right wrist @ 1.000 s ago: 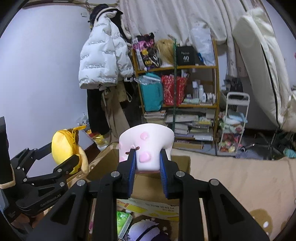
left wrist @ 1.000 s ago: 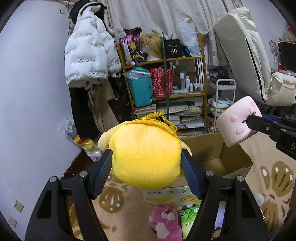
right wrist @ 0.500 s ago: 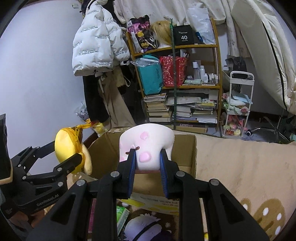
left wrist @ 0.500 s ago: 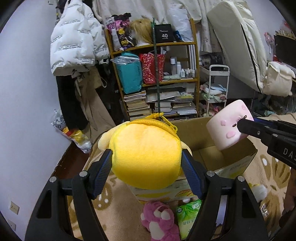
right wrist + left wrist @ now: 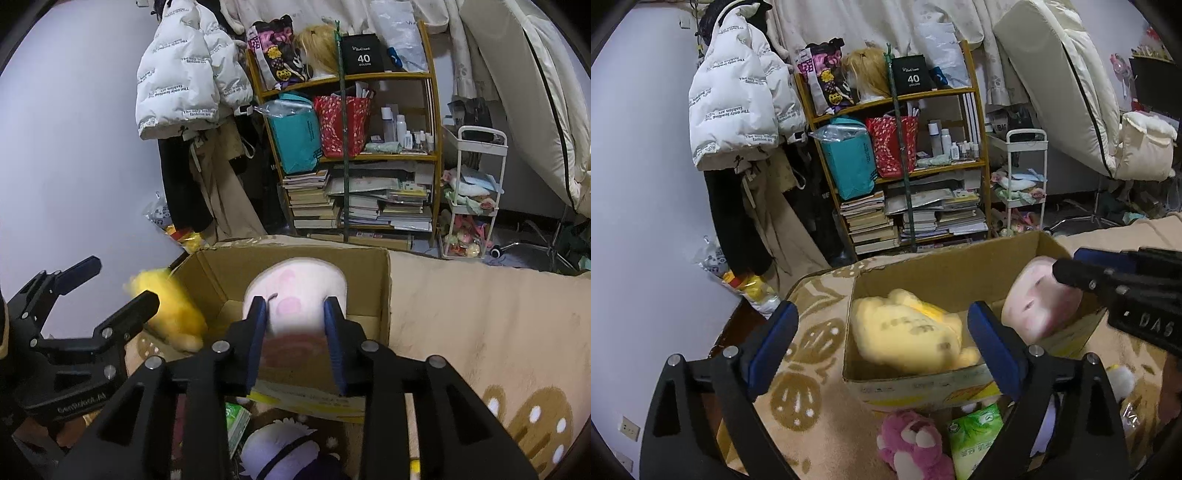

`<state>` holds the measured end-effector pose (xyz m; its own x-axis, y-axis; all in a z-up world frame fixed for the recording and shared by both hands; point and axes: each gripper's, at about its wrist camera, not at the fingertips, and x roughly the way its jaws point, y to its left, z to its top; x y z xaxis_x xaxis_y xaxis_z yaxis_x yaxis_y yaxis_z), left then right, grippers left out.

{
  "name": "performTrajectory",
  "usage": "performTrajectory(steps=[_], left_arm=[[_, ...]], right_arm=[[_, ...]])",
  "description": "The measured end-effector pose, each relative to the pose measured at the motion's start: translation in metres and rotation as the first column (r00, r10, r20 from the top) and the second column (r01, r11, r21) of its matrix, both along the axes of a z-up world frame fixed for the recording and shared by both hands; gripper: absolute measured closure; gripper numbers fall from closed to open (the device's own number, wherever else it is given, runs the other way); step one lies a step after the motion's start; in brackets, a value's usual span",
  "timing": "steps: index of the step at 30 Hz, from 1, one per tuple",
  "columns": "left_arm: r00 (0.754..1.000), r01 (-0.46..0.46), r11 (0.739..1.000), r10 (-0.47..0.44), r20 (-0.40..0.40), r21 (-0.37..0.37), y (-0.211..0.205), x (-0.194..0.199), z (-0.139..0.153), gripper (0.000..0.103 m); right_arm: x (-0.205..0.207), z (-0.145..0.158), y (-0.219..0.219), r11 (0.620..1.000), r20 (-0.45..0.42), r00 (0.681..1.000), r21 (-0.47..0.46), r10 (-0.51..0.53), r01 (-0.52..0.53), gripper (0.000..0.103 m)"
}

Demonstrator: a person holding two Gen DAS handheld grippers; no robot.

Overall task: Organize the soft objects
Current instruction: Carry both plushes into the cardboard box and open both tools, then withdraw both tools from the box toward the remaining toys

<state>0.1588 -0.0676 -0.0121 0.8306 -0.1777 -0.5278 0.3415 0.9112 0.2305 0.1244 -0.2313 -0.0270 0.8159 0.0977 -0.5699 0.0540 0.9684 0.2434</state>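
Observation:
A cardboard box [image 5: 916,384] stands open on the beige patterned rug. A yellow plush [image 5: 905,338] lies blurred inside it, just ahead of my open, empty left gripper [image 5: 882,343]. In the right wrist view the yellow plush [image 5: 173,310] shows at the box's left wall [image 5: 199,280]. My right gripper [image 5: 295,332] is shut on a pink plush [image 5: 295,291] and holds it over the box opening. The pink plush [image 5: 1038,306] also shows in the left wrist view at the box's right side.
A pink bear plush [image 5: 912,443] and a green packet [image 5: 975,439] lie on the rug in front of the box. A purple plush [image 5: 280,450] lies below my right gripper. A cluttered shelf [image 5: 905,166], a white cart [image 5: 1023,177] and hanging coats [image 5: 738,110] stand behind.
My left gripper opened and let go of the yellow plush, which dropped into the box. Both grippers tilted down toward the box. The right gripper carried the pink plush lower over the opening.

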Motion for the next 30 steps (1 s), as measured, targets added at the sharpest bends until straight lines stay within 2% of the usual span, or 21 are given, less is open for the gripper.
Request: performTrajectory(steps=[1, 4, 8, 11, 13, 19, 26, 30], left_arm=[[1.000, -0.007, 1.000, 0.008, -0.013, 0.004, 0.001, 0.001, -0.001, 0.011], [0.998, -0.034, 0.999, 0.034, -0.050, 0.003, 0.006, 0.001, -0.003, 0.011], [0.995, -0.066, 0.998, 0.065, -0.073, -0.011, 0.017, -0.005, 0.001, 0.011], [0.994, -0.084, 0.996, 0.082, -0.077, -0.015, 0.024, -0.013, 0.007, 0.011], [0.993, -0.087, 0.996, 0.086, -0.078, -0.010, 0.028, -0.020, 0.010, 0.011], [0.991, -0.083, 0.997, 0.083, -0.107, 0.010, 0.035, -0.048, 0.017, 0.011], [0.988, -0.098, 0.995, 0.098, -0.117, 0.007, 0.049, -0.081, 0.027, 0.011], [0.986, -0.112, 0.994, 0.112, -0.127, 0.008, 0.057, -0.095, 0.027, 0.011]], right_arm=[[-0.001, 0.000, 0.000, 1.000, 0.000, 1.000, 0.003, -0.001, 0.001, 0.066], [-0.005, 0.004, 0.000, 1.000, 0.008, 1.000, -0.001, -0.009, 0.009, 0.048], [-0.014, 0.007, 0.000, 1.000, 0.001, 1.000, -0.017, -0.024, 0.024, 0.026], [-0.022, 0.008, -0.002, 0.999, -0.006, 0.999, -0.001, -0.038, 0.038, 0.014], [-0.030, 0.011, -0.003, 0.999, -0.008, 0.999, 0.005, -0.046, 0.046, 0.011], [-0.051, 0.016, -0.008, 0.997, -0.023, 0.997, -0.003, -0.073, 0.072, 0.010], [-0.084, 0.020, -0.020, 0.992, -0.029, 0.993, 0.044, -0.118, 0.119, 0.010], [-0.100, 0.027, -0.019, 0.991, -0.025, 0.991, 0.021, -0.135, 0.135, 0.010]])
